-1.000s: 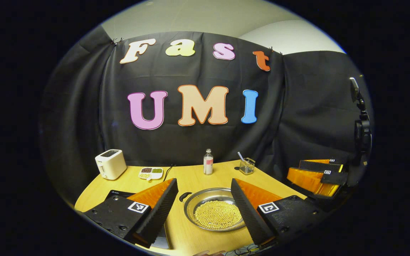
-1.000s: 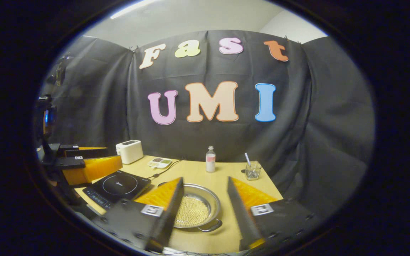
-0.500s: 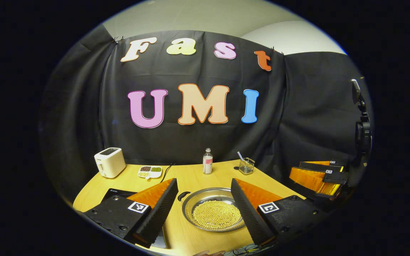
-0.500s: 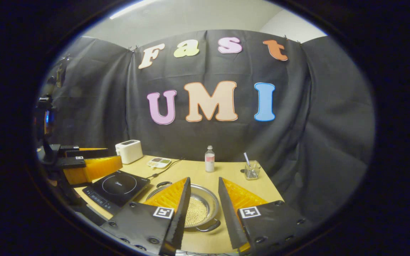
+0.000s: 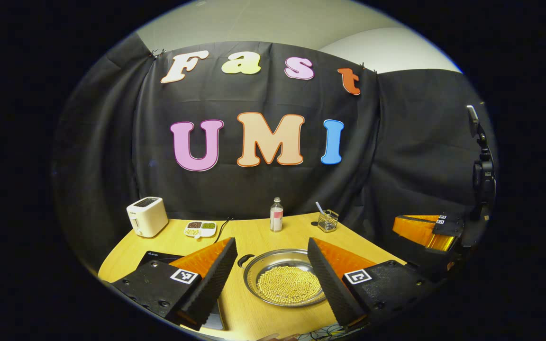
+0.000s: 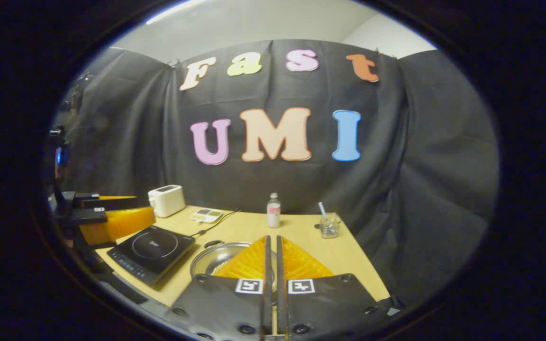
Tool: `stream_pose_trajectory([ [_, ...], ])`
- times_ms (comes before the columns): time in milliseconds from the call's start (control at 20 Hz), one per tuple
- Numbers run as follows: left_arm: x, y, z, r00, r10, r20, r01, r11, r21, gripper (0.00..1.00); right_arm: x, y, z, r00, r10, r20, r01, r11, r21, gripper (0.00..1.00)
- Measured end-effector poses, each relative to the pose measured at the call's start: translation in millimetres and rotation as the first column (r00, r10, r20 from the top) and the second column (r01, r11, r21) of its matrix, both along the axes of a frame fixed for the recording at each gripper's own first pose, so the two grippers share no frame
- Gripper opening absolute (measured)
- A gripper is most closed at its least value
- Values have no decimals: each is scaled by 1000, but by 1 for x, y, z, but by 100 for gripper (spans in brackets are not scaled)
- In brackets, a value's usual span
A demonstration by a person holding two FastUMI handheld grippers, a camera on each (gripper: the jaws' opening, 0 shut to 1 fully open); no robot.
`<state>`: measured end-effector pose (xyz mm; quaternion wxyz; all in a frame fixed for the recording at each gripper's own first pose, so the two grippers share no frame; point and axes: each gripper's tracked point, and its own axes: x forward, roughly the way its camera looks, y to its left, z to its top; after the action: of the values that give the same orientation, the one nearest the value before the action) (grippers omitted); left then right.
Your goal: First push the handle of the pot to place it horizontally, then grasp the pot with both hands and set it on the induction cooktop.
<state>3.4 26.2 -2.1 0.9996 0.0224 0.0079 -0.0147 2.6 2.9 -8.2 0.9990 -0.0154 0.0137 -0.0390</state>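
A shallow steel pot (image 5: pixel 273 258) holding small yellow beads sits on the wooden table. One black handle (image 5: pixel 243 260) sticks out at its far left. My left gripper (image 5: pixel 270 242) is open above the near side of the pot, one finger on either side of it and touching nothing. In the right gripper view, my right gripper (image 6: pixel 271 237) is shut with nothing between its fingers, and it covers most of the pot (image 6: pixel 206 258). The black induction cooktop (image 6: pixel 152 246) lies left of the pot. The left gripper (image 6: pixel 112 220) hovers beyond the cooktop's left side.
Along the back of the table stand a white toaster (image 5: pixel 146 216), a small divided dish (image 5: pixel 200 228), a bottle (image 5: pixel 276 215) and a glass with a straw (image 5: pixel 328 220). A cable (image 6: pixel 216 222) runs back from the cooktop. A camera stand (image 5: pixel 484 175) rises at the right.
My right gripper's fingers have closed from wide apart to shut, and the pot has slid left in that view. The left gripper has hardly moved.
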Motion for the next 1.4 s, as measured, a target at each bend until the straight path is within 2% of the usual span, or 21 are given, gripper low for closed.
stream_pose_trajectory([
  [100, -1, 1, -1, 1000, -13, -4, 13, 1000, -2, 93, -7, 10, -2, 1000, 4, -11, -4, 1000, 7, 0],
  [250, -4, 4, -3, 999, -41, -10, 41, 999, -7, 96, -15, 16, -9, 999, 0, -38, 0, 1000, 4, 2],
  [350, -4, 8, -4, 998, -54, -15, 54, 998, -14, 94, -17, 22, -13, 999, -10, -52, 10, 1000, -4, 2],
  [400, -3, 11, -5, 998, -57, -16, 57, 998, -20, 96, -16, 24, -15, 998, -13, -59, 12, 1000, -14, 2],
  [450, -3, 14, -6, 998, -56, -22, 56, 998, -27, 94, -17, 27, -19, 998, -14, -69, 12, 1000, -23, 2],
  [500, -2, 16, -7, 998, -51, -24, 50, 998, -32, 96, -18, 30, -24, 997, -7, -79, 5, 1000, -28, 0],
  [750, 5, 24, -6, 1000, -11, -19, 10, 999, -31, 96, -13, 35, -70, 982, 45, -185, -49, 999, -16, 2],
  [900, 16, 24, -10, 999, 12, -34, -13, 999, -40, 96, -5, 37, -107, 957, 97, -272, -96, 995, 19, 0],
  [1000, 23, 25, -9, 999, 30, -35, -32, 997, -66, 96, 3, 37, -131, 935, 136, -327, -130, 991, 40, 2],
  [1200, 36, 38, -16, 992, 118, -52, -121, 991, -51, 96, 19, 39, -180, 868, 224, -443, -206, 975, 88, 0],
  [1400, 41, 45, -25, 983, 168, -76, -172, 983, -60, 97, 28, 43, -203, 821, 279, -498, -263, 959, 104, 3],
])
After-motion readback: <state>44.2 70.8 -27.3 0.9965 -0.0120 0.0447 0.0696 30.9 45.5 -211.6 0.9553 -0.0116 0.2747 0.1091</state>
